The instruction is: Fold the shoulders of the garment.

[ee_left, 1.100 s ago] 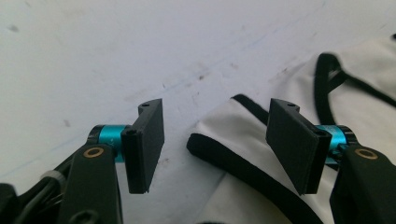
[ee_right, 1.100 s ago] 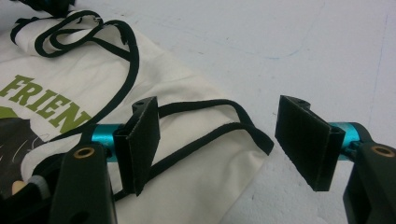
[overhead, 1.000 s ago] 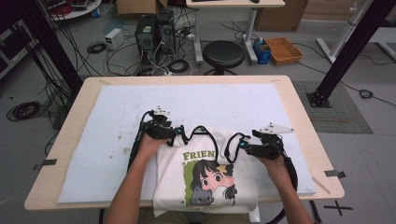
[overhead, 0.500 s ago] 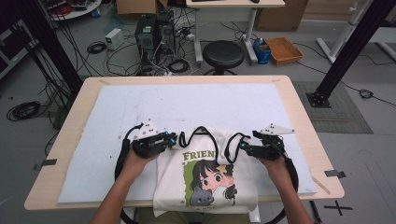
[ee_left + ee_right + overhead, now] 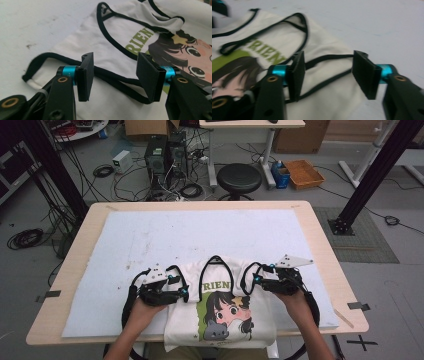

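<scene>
A white T-shirt (image 5: 220, 320) with black trim and a cartoon girl print lies at the front middle of the table, and its hem hangs over the front edge. My left gripper (image 5: 183, 293) is at the shirt's left sleeve. It is open, and the black-edged sleeve opening (image 5: 117, 82) lies below its jaws (image 5: 113, 75). My right gripper (image 5: 253, 280) is at the right sleeve, also open (image 5: 327, 72). That sleeve's black trim (image 5: 329, 58) runs between its jaws. Neither holds cloth.
A white mat (image 5: 190, 235) covers most of the wooden table (image 5: 325, 250). Strips of tape mark the table's front corners. Beyond the far edge the floor holds a stool (image 5: 239, 177), computer cases, cables and a brown box (image 5: 304, 172).
My left gripper has drawn back from the shirt's left shoulder toward the front edge, to the sleeve. The right gripper has barely moved.
</scene>
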The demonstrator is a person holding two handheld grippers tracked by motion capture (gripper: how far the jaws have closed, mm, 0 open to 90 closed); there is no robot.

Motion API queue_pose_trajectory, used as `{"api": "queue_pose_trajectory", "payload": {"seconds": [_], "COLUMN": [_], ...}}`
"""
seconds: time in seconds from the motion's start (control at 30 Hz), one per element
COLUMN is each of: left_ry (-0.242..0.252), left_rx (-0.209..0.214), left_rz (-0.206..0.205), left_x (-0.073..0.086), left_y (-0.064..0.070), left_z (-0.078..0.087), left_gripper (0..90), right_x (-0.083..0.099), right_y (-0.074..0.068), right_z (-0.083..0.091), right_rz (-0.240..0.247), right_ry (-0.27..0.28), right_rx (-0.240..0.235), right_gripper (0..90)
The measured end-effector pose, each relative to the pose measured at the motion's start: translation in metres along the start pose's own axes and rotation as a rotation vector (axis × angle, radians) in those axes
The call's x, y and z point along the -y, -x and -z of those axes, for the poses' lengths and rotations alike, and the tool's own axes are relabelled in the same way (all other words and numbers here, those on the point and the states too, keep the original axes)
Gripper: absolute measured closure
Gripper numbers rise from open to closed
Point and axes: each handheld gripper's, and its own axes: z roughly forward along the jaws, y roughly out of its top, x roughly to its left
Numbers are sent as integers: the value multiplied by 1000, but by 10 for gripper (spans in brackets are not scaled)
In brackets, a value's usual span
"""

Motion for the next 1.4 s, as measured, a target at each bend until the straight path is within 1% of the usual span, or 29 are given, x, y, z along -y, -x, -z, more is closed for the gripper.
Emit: {"api": "queue_pose_trajectory", "payload": {"seconds": [0.03, 0.07, 0.13, 0.17, 0.27, 0.33, 0.37, 0.4, 0.43, 0.5, 0.57, 0.67, 0.7, 0.73, 0.77, 0.8, 0.83, 0.87, 0.93, 0.97, 1.03, 1.07, 1.1, 1.13, 1.2, 1.23, 1.33, 1.37, 1.4], "left_ry": [-6, -14, -18, -38, -85, -130, -132, -132, -138, -135, -126, -90, -90, -82, -72, -49, -38, -38, -25, -14, 4, 25, 25, 58, 63, 69, 88, 93, 102], "left_rx": [7, 13, 18, 22, 16, -14, -47, -50, -53, -51, -44, -27, -27, -25, -22, -3, 11, 11, 36, 60, 72, 70, 70, 53, 40, 34, 10, 6, 2], "left_rz": [-4, -13, -19, -34, -75, -118, -140, -149, -143, -133, -121, -95, -95, -87, -79, -39, -23, -23, -4, 5, 25, 54, 54, 64, 71, 73, 73, 75, 76], "left_x": [0, -1, -1, 0, 1, 2, 1, 1, 0, 0, 0, -2, -2, -3, -2, -1, 0, 0, 2, 2, 1, 0, 0, 1, 1, 1, 2, 2, 2], "left_y": [1, 5, 7, 10, 14, 19, 22, 22, 22, 21, 18, 13, 13, 10, 7, 1, -1, -1, -5, -6, -7, -9, -9, -10, -10, -10, -10, -10, -10], "left_z": [-1, -4, -6, -10, -19, -26, -27, -27, -27, -27, -22, -6, -6, 0, 3, 11, 14, 14, 17, 18, 18, 18, 18, 19, 18, 18, 18, 18, 19], "left_gripper": [485, 486, 488, 492, 521, 609, 680, 807, 875, 879, 880, 882, 882, 882, 882, 881, 881, 881, 880, 876, 829, 632, 616, 594, 579, 570, 570, 570, 569], "right_x": [0, -5, -6, -8, -5, -1, 1, 2, 3, 3, 2, -4, -4, -6, -6, -6, -6, -6, -3, 0, 1, 2, 2, 1, 1, 2, 10, 10, 12], "right_y": [0, -14, -20, -34, -45, -44, -41, -39, -37, -35, -34, -27, -27, -23, -23, -21, -20, -20, -19, -17, -16, -11, -11, -7, -6, -7, -15, -15, -16], "right_z": [0, -5, -7, -16, -33, -39, -41, -41, -41, -37, -34, -17, -17, -8, -8, -2, 1, 1, 8, 14, 16, 22, 22, 27, 27, 24, -1, -1, -4], "right_rz": [0, 59, 82, 162, 218, 204, 196, 185, 178, 170, 165, 103, 103, 89, 89, 80, 83, 83, 89, 97, 104, 70, 70, 30, 17, 4, 59, 59, 76], "right_ry": [0, -22, -35, -76, -173, -220, -227, -235, -232, -223, -207, -100, -100, -69, -69, -64, -65, -65, -87, -150, -170, -181, -181, -145, -129, -121, -236, -236, -264], "right_rx": [0, -82, -105, -133, -99, -74, -73, -75, -81, -89, -97, -119, -119, -103, -103, -74, -66, -66, -52, -38, -18, -10, -10, -14, -28, -41, -10, -10, -9], "right_gripper": [498, 549, 565, 615, 680, 718, 746, 771, 806, 848, 851, 849, 849, 848, 848, 849, 849, 849, 845, 797, 782, 690, 690, 652, 641, 642, 769, 769, 822]}}
